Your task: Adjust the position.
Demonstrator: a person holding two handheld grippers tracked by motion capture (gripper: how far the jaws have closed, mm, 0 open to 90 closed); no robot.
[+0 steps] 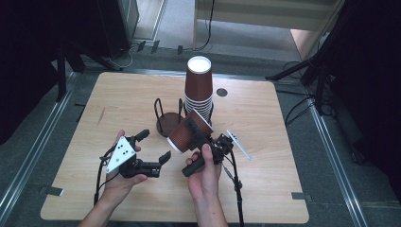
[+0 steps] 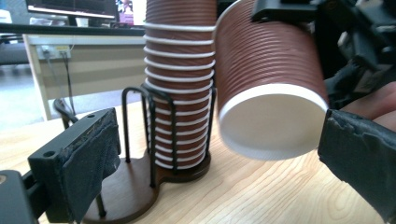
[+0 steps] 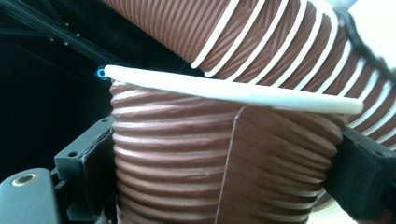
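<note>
A person sits at a light wooden table [image 1: 265, 142] and holds a black two-jaw gripper in each hand. At the table's centre stands a dark wooden cup holder [image 1: 166, 124] with thin wire uprights; its compartment at 3 o'clock holds a tall stack of brown ribbed paper cups [image 1: 198, 87], upside down, white rims showing as rings. The compartment at 9 o'clock has no cups in it.

The right gripper [image 1: 201, 137], just at 6 o'clock from the stack, clenches a single brown paper cup [image 1: 187, 132] across its ribbed wall. The cup lies tilted, its white rim facing toward 7 o'clock and lifted off the table. In the right gripper view the jaws press both sides of this cup [image 3: 224, 168], with the stack [image 3: 289, 46] close behind it.

The left gripper [image 1: 152, 149], at 9 o'clock from the held cup, is released, jaws spread wide and grasping nothing. In the left gripper view the cup's open mouth [image 2: 273, 116] hangs between the padded jaws without touching them.
</note>
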